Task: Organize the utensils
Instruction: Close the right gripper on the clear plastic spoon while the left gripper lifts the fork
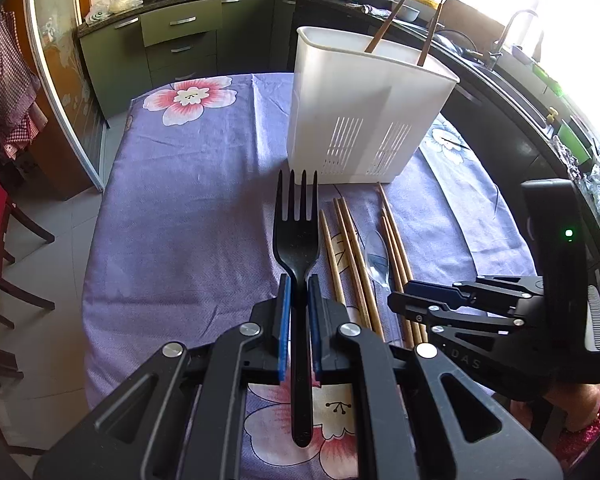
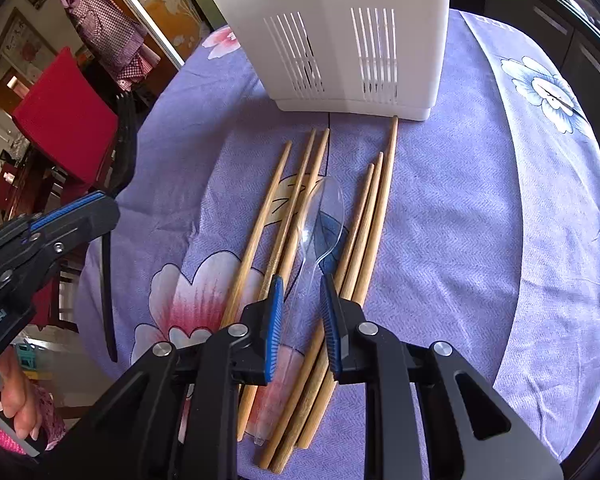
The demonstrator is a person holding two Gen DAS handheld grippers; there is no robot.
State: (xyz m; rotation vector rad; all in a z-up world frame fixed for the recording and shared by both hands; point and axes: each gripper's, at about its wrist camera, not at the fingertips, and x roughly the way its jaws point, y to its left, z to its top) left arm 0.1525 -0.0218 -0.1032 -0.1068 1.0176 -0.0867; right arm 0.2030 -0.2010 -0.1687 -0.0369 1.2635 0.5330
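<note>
Left wrist view. Left hand-held gripper [image 1: 299,292] is clamped on the neck of a black plastic fork [image 1: 297,232], tines pointing away toward the white utensil caddy [image 1: 364,108]; the fork is lifted clear of the cloth. The worktop [image 1: 180,216] is covered by a purple cloth with large pink and white flower prints. The caddy stands upright at the far middle of it, with two brown chopsticks [image 1: 384,26] leaning inside. Loose wooden chopsticks [image 1: 350,248] lie just right of the fork, a clear plastic spoon [image 1: 378,258] among them. The right hand-held gripper [image 1: 410,302] reaches in from the right over their near ends. Room: dark green kitchen cabinets along the far wall, a wok and a pot on the hob, a sink with tap under a bright window at right, grey tiled floor.

Right wrist view. Right hand-held gripper [image 2: 302,292] straddles the clear spoon's [image 2: 320,220] handle; the blue pads are close on either side (contact not confirmable, jaws not fully shut). Chopsticks [image 2: 260,216] flank the spoon in two groups of three. The caddy [image 2: 340,32] stands just beyond their tips. A red-backed chair [image 2: 64,120] is at left, with the left hand-held gripper [image 2: 100,208] in front of it.
</note>
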